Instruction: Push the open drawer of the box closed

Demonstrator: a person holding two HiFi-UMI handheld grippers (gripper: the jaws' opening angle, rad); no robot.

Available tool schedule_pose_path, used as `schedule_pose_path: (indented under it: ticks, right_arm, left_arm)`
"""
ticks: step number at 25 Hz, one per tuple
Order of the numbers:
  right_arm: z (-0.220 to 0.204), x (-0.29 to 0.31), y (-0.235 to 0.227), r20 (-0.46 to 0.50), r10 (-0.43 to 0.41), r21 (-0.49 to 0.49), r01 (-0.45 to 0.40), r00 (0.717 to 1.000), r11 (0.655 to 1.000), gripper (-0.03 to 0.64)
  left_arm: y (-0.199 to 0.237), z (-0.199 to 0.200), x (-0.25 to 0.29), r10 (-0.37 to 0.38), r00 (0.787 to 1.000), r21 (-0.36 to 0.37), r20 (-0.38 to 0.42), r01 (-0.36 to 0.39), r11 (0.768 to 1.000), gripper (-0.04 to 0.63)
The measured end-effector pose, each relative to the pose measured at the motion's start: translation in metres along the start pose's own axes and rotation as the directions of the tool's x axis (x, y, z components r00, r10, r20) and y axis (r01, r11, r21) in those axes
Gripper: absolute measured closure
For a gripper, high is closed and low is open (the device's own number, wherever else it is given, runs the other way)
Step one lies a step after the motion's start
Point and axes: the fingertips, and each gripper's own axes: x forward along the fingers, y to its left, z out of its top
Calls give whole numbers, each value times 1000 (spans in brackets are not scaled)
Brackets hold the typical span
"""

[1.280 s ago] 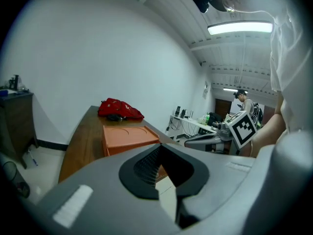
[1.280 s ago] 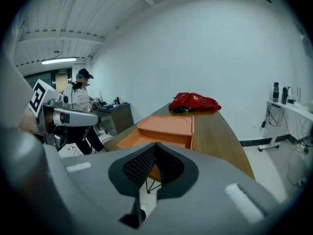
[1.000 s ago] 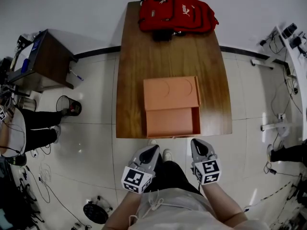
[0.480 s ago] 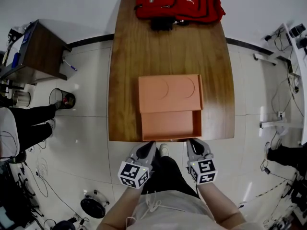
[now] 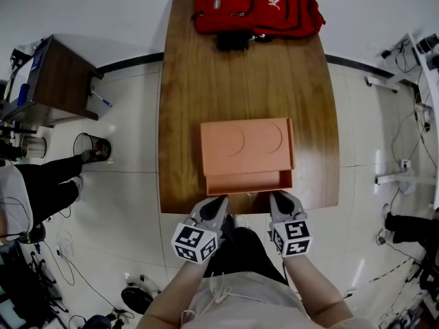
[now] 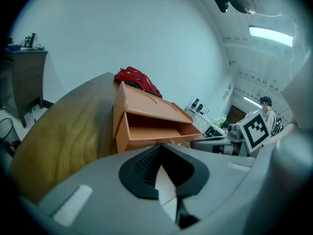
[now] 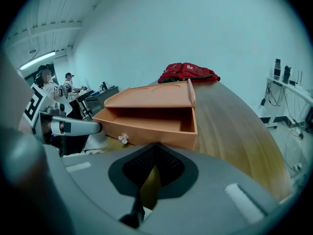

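An orange box (image 5: 245,144) sits on the wooden table (image 5: 199,81) near its front edge. Its drawer (image 5: 248,181) sticks out a short way toward me, and its inside shows empty. My left gripper (image 5: 218,201) is shut, its tip at the left part of the drawer front. My right gripper (image 5: 279,197) is shut too, its tip at the right part. In the left gripper view the drawer (image 6: 146,133) lies just past the left gripper (image 6: 160,147). In the right gripper view the drawer (image 7: 146,126), with a small clear knob (image 7: 122,139), lies right beyond the right gripper (image 7: 155,146).
A red backpack (image 5: 255,11) lies at the table's far end. A dark side cabinet (image 5: 51,77) and a waste bin (image 5: 91,147) stand on the tiled floor to the left, near a seated person's legs (image 5: 48,180). Cables run along the right.
Both grippers have moved forward from below the table's edge up to the drawer front. The drawer has slid partway into the box and now sticks out much less.
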Motion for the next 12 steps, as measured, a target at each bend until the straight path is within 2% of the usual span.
schedule_pose_path:
  ticks: [6, 12]
  right_arm:
    - [21, 18, -10, 9, -5, 1, 5, 1000, 1000, 609]
    - [35, 30, -17, 7, -8, 11, 8, 1000, 1000, 609]
  left_arm:
    - [8, 19, 20, -19, 1000, -18, 1, 19, 1000, 589]
    - [16, 34, 33, -2, 1000, -27, 18, 3, 1000, 589]
